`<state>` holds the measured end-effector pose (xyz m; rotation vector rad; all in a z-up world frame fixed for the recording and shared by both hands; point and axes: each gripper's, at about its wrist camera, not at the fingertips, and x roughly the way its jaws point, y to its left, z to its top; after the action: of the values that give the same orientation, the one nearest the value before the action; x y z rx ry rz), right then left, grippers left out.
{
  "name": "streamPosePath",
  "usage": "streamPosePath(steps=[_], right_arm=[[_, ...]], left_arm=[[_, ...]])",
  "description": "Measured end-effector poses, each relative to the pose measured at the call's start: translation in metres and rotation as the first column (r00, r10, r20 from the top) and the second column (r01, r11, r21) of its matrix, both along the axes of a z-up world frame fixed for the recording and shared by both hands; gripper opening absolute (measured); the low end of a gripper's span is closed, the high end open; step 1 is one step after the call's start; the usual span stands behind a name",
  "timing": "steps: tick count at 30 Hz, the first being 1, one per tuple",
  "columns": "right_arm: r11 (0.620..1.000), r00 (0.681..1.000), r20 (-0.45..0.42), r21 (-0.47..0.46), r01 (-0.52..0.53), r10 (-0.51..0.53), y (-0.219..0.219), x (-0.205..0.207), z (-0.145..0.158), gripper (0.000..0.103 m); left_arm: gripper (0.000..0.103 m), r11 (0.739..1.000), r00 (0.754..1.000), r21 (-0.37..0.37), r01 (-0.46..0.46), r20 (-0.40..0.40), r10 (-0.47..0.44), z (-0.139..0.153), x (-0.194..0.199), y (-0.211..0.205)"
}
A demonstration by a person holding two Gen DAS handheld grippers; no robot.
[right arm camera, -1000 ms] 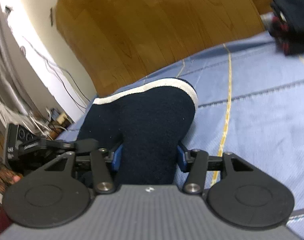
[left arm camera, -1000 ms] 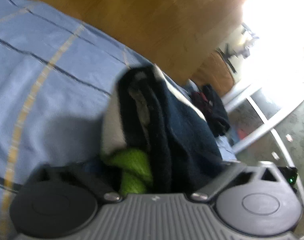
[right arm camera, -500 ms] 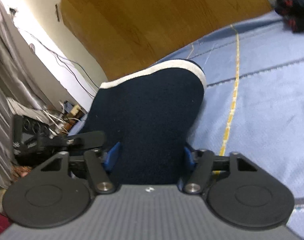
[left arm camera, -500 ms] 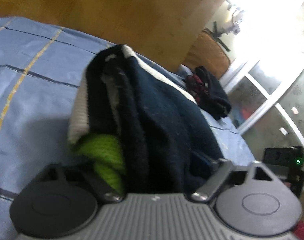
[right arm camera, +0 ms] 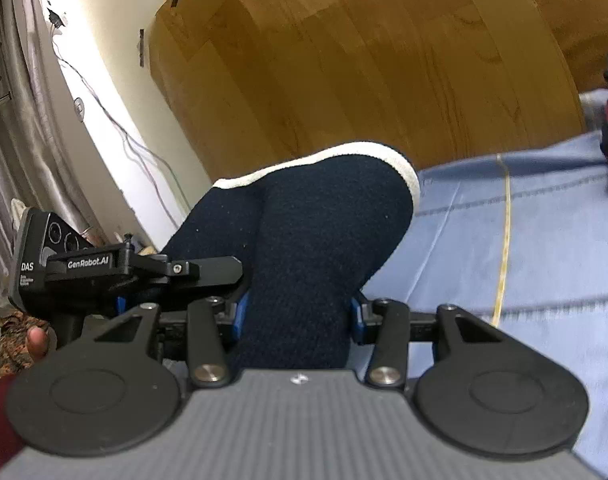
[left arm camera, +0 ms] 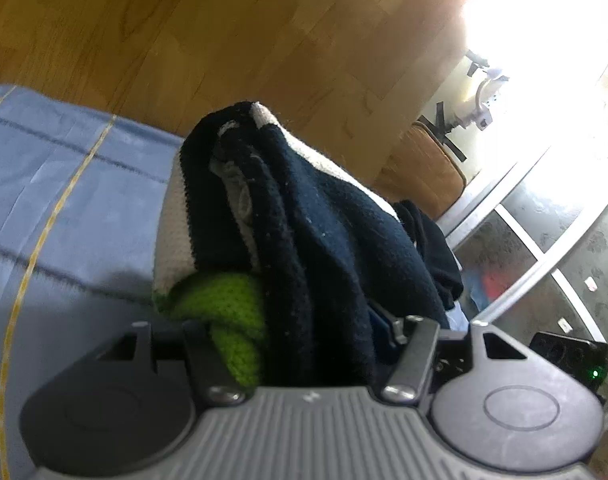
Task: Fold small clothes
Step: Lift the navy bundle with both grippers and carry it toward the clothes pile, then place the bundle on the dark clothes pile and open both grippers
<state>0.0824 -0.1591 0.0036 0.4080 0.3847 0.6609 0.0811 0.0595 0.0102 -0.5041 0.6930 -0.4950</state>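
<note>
Right wrist view: blue bedsheet [right arm camera: 523, 248] runs wide and bare to my right — plenty of room to lay the fold. I've got the navy garment [right arm camera: 304, 248] bunched above the sheet, both grippers closing on it just now; right gripper [right arm camera: 298, 316] pinches it, left gripper [left arm camera: 304, 332] squeezes its navy-and-green folds together.

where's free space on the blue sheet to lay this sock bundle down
Bare blue sheet lies left of the navy sock bundle, across the yellow stripe. In the right wrist view it lies open right of the bundle. Crowded only near the dark clothes pile.
</note>
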Motion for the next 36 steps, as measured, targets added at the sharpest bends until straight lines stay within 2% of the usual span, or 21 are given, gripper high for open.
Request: streamPosePath(steps=[4,8,12,15,17,20,21,22,23,25,26,27,30,32,34,36], right_arm=[[0.999,0.998,0.019,0.006,0.052,-0.052,-0.022,0.012,0.008,0.048],[0.987,0.986,0.061,0.008,0.158,-0.158,-0.072,0.024,0.023,0.048],[0.955,0.947,0.133,0.0,0.296,-0.294,-0.146,0.035,0.049,0.048],[0.924,0.914,0.141,0.005,0.383,-0.379,-0.2,0.052,0.063,0.048],[0.905,0.898,0.128,-0.006,0.426,-0.421,-0.228,0.072,0.062,0.048],[0.875,0.875,0.031,-0.02,0.483,-0.483,-0.268,0.108,0.044,0.048],[0.866,0.866,-0.023,-0.033,0.499,-0.5,-0.277,0.123,0.032,0.048],[0.86,0.859,-0.046,-0.039,0.509,-0.511,-0.281,0.132,0.019,0.049],[0.861,0.861,-0.03,-0.029,0.507,-0.508,-0.283,0.134,0.011,0.049],[0.855,0.856,0.03,-0.02,0.517,-0.517,-0.276,0.134,0.006,0.05],[0.85,0.849,0.049,-0.012,0.527,-0.526,-0.273,0.136,0.005,0.053],[0.846,0.844,0.071,0.0,0.533,-0.532,-0.271,0.133,0.002,0.054],[0.857,0.851,0.108,0.013,0.516,-0.514,-0.274,0.126,0.003,0.072],[0.823,0.812,0.144,0.036,0.567,-0.566,-0.268,0.114,0.017,0.085],[0.793,0.779,0.159,0.049,0.607,-0.606,-0.268,0.09,0.025,0.086],[0.77,0.758,0.137,0.059,0.636,-0.637,-0.266,0.068,0.027,0.086]], left_arm=[[0.058,0.999,0.999,0.017,0.042,0.0,-0.042,0.008,0.03,-0.028],[0.058,0.991,0.992,0.044,0.124,0.03,-0.125,0.023,0.07,-0.092],[0.058,0.974,0.97,0.052,0.218,0.095,-0.223,0.048,0.119,-0.179],[0.058,0.963,0.955,0.03,0.269,0.119,-0.271,0.052,0.159,-0.243],[0.058,0.958,0.952,0.019,0.285,0.106,-0.285,0.044,0.185,-0.276],[0.058,0.959,0.958,0.028,0.283,0.033,-0.284,0.014,0.224,-0.315],[0.06,0.961,0.962,0.043,0.274,-0.003,-0.274,0.001,0.236,-0.325],[0.067,0.963,0.965,0.064,0.261,-0.035,-0.259,-0.012,0.246,-0.333],[0.073,0.966,0.967,0.055,0.254,-0.048,-0.251,-0.024,0.252,-0.336],[0.076,0.968,0.967,0.006,0.252,-0.045,-0.251,-0.032,0.255,-0.333],[0.076,0.966,0.966,0.008,0.257,-0.042,-0.256,-0.031,0.254,-0.332],[0.078,0.965,0.965,0.02,0.261,-0.038,-0.26,-0.03,0.252,-0.332],[0.094,0.971,0.976,0.095,0.217,-0.018,-0.217,-0.017,0.239,-0.33],[0.094,0.976,0.983,0.127,0.179,0.016,-0.182,-0.005,0.224,-0.323],[0.097,0.978,0.987,0.146,0.151,0.034,-0.158,0.004,0.206,-0.315],[0.102,0.973,0.991,0.207,0.104,0.066,-0.12,0.01,0.177,-0.307]])
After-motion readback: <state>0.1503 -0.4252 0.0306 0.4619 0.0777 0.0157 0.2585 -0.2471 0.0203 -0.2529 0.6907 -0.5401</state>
